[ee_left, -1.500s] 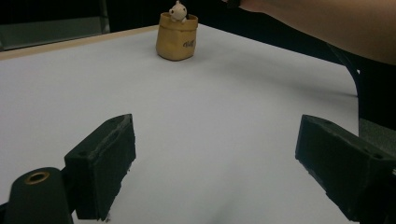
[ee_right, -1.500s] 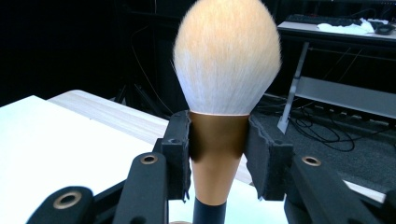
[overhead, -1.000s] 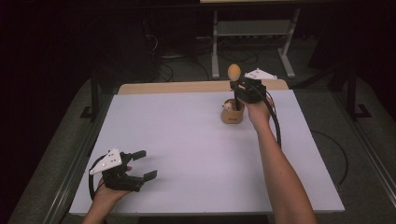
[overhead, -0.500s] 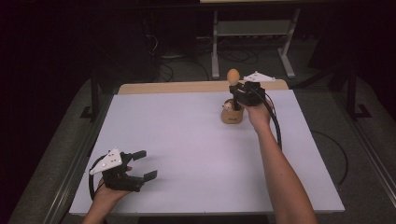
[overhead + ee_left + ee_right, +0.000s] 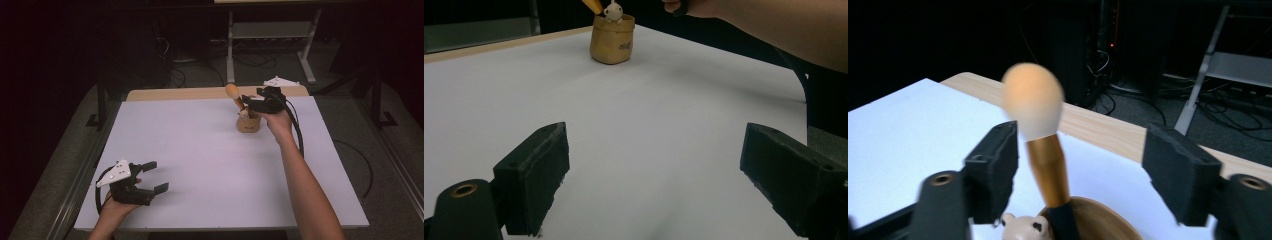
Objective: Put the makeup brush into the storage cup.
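A small tan cup (image 5: 248, 124) stands at the far right of the white table (image 5: 200, 165). A makeup brush with a peach head (image 5: 231, 91) and a white figurine (image 5: 613, 10) sit in the cup. The brush leans left out of it. My right gripper (image 5: 251, 102) hovers just above the cup; its jaws have just been opening. In the right gripper view the brush handle (image 5: 1048, 170) stands between the open jaws, close to the left pad (image 5: 995, 167), with a wide gap to the other. My left gripper (image 5: 156, 176) rests open and empty near the front left corner.
A bare wooden strip (image 5: 180, 93) runs along the table's far edge. Beyond it are a metal stand (image 5: 270, 30) and cables on the dark floor. A metal rail (image 5: 85, 170) borders the left side.
The right gripper's jaws have opened and let go of the brush. The brush head has tipped down and to the left. The left gripper has stayed put.
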`<state>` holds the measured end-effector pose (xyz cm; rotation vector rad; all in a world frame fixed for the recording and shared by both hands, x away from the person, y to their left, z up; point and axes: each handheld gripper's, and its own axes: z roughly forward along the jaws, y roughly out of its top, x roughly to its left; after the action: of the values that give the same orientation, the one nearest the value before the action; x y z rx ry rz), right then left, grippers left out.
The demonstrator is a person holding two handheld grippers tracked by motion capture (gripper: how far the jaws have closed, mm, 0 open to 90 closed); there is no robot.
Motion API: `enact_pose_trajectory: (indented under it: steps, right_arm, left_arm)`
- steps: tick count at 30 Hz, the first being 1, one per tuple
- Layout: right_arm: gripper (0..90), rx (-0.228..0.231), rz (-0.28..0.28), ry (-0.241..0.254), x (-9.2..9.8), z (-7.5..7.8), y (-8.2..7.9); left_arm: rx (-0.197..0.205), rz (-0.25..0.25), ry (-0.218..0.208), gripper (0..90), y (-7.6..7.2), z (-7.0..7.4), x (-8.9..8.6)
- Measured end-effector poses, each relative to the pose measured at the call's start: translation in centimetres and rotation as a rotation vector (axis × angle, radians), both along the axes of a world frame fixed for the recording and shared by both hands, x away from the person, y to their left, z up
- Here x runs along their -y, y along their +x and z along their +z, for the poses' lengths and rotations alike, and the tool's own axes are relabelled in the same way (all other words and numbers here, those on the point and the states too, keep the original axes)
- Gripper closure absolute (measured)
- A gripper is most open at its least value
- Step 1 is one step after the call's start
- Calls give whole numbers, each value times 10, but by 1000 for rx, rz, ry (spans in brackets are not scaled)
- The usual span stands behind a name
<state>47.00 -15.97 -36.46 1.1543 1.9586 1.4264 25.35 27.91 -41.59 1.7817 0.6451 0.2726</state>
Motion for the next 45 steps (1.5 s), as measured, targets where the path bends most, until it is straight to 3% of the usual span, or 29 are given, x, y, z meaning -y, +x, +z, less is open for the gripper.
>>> enact_pose_trajectory:
  steps: [10, 24, 45]
  right_arm:
    - [137, -44, 3, 16, 9, 1, -9]
    - [100, -46, 23, -19, 17, -2, -24]
    - [93, -12, 40, -2, 25, -5, -54]
  left_arm:
    - [-3, 0, 0, 119, 1, -1, 1]
    - [-6, 1, 2, 119, 1, -1, 1]
    - [-2, 0, 3, 119, 1, -1, 1]
